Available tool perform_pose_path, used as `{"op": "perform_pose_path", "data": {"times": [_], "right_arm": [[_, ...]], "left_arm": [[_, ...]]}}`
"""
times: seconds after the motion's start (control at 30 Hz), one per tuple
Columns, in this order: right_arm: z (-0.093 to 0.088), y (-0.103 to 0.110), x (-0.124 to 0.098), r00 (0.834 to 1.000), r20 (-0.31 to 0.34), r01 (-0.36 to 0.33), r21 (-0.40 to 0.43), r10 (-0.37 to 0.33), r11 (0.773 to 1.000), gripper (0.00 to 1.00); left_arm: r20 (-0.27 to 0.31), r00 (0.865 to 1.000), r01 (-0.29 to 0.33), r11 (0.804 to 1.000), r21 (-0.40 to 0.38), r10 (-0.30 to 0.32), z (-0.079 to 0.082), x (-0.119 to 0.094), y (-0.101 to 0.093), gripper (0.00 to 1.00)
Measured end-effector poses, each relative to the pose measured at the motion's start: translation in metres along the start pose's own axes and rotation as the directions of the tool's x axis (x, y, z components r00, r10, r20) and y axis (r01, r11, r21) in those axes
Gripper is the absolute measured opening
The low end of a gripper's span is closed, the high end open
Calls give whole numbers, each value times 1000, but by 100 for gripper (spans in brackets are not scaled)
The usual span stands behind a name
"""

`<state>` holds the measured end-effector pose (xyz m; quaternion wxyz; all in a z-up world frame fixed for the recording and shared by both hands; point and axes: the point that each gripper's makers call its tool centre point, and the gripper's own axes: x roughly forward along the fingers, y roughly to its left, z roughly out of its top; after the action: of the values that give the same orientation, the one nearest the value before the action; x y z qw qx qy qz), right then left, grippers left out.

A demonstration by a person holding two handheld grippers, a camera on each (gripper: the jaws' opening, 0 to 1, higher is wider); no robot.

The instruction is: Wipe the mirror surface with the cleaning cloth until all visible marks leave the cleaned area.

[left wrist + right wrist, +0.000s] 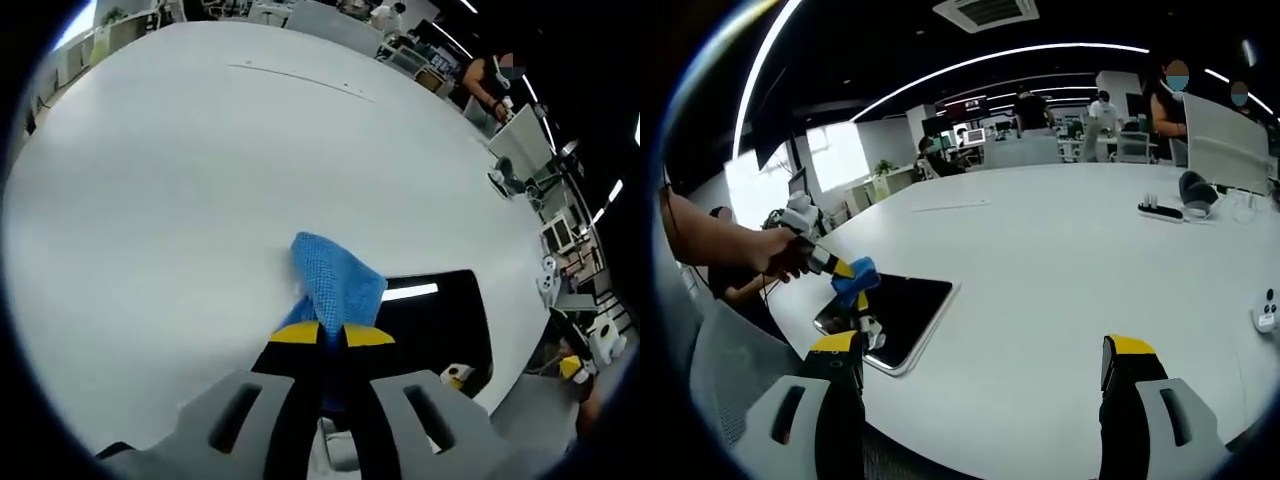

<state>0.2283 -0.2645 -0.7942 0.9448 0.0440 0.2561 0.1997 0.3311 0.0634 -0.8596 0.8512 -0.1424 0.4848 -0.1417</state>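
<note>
The cleaning cloth (335,285) was held pinched in the pressed-together jaws of the left gripper (333,335), directly over the mirror (895,310), which lay flat near the table (1060,300) edge closest to the person. The mirror's long axis was judged to run away from that edge. The right gripper (980,365) was held well apart, jaws spread and empty; the left was nearer.
</note>
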Motion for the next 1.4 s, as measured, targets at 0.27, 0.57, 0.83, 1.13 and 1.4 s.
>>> {"op": "perform_pose_path", "data": {"times": [0.27,0.57,0.83,1.13,1.4], "right_arm": [[2,0,-1,1000,9,2,1,-2,1000,99],[2,-1,-1,1000,10,5,3,-6,1000,99],[1,-3,-1,1000,10,9,5,-9,1000,98],[3,-2,-1,1000,12,12,9,-12,1000,99],[0,-1,0,1000,1,11,6,-11,1000,99]], "left_arm": [[4,1000,-19,1000,-4,19,1,1,2,3],[11,1000,-11,999,-46,12,0,3,-5,3],[20,1000,-7,999,-43,8,1,9,-15,3],[17,1000,-3,996,-88,4,2,12,-22,3],[19,1000,16,995,-101,-14,2,22,-38,3]]}}
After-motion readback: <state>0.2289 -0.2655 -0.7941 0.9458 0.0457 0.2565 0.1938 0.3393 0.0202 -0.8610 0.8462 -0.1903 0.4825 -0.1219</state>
